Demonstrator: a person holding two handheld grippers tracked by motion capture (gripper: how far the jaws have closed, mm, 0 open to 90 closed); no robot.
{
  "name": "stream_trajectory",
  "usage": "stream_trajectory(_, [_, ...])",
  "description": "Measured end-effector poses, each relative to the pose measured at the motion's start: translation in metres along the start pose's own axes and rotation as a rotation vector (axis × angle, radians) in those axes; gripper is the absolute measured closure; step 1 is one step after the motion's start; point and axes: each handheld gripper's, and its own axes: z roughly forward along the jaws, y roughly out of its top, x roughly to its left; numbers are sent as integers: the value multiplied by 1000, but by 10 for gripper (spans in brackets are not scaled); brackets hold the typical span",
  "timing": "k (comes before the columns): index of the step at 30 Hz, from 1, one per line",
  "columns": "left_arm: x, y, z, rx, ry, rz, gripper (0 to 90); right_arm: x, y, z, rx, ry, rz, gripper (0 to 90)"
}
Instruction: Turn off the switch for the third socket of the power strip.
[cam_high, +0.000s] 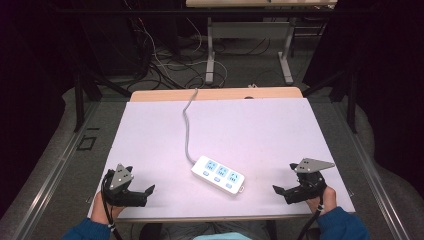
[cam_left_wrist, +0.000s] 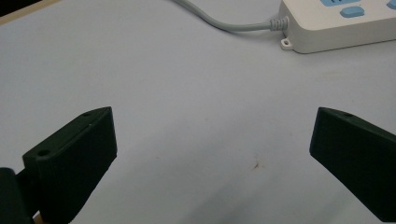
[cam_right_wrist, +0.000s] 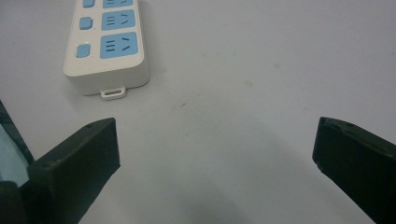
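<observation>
Both grippers rest at the near edge of the table, one at each corner. Left gripper (cam_high: 141, 193) has its jaws spread wide with nothing between them, only bare white table sheet (cam_high: 260, 130) underneath. Right gripper (cam_high: 284, 191) stands the same way, jaws wide apart and holding nothing.

Between the two, a little farther in, lies the power strip (cam_high: 218, 175), flat on the sheet and well apart from both grippers. It is white with three blue sockets and small blue switches facing up. Its long axis runs slantwise, from far-left to near-right. A small mounting tab (cam_right_wrist: 113, 93) sticks out of the near-right end, toward the right gripper. From the far-left end the grey cord (cam_high: 187, 125) runs away across the sheet and over the far edge. Nothing lies between either gripper and the strip.

Beyond the table, cables (cam_high: 165, 65) tangle on the floor beside a desk frame (cam_high: 210, 55).
</observation>
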Motion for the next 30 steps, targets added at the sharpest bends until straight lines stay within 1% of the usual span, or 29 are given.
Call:
stream_trajectory(3, [0, 0, 0, 0, 0, 0, 6, 0, 0, 1, -7, -3, 4, 1])
stream_trajectory(4, [1, 0, 0, 8, -1, 5, 6, 0, 0, 1, -12, -1, 0, 1])
stream_trajectory(8, [1, 0, 1, 7, 2, 4, 6, -1, 1, 1, -10, -2, -4, 0])
stream_trajectory(9, [1, 0, 1, 16, -1, 7, 6, 0, 1, 1, -3, -4, 9, 0])
stream_trajectory(12, [1, 0, 2, 19, -3, 12, 6, 0, 2, 1, -6, -6, 18, 0])
stream_trajectory(13, [1, 0, 2, 19, -3, 12, 6, 0, 2, 1, -6, -6, 18, 0])
stream_trajectory(14, [1, 0, 2, 19, -2, 12, 6, -1, 3, 1, -12, -5, 5, 0])
stream_trajectory(15, [1, 0, 1, 20, 2, 12, 6, 0, 3, 1, -17, -10, 8, 0])
stream_trajectory(16, [1, 0, 1, 20, 1, 11, 6, 0, 4, 1, -1, -5, 20, 1])
stream_trajectory(19, [1, 0, 2, 20, 1, 12, 6, 1, 6, 2, -4, -1, 12, 1])
stream_trajectory(20, [1, 0, 2, 23, -2, 13, 6, 1, 6, 3, -10, -8, 6, 1])
stream_trajectory(21, [1, 0, 2, 23, -2, 13, 6, 2, 7, 3, -14, -6, 15, 2])
stream_trajectory(22, [1, 0, 2, 20, 0, 13, 5, 2, 7, 3, -13, -3, 14, 2])
stream_trajectory(25, [1, 0, 2, 18, 2, 12, 5, 2, 9, 4, -9, -3, 1, 4])
stream_trajectory(26, [0, 0, 3, 19, 2, 13, 5, 2, 10, 3, 9, -6, 1, 7])
stream_trajectory(27, [1, 0, 2, 25, -2, 13, 5, 2, 10, 5, -9, -10, 0, 7])
stream_trajectory(30, [1, 0, 3, 20, 1, 14, 5, 3, 11, 5, -5, -4, 7, 8])
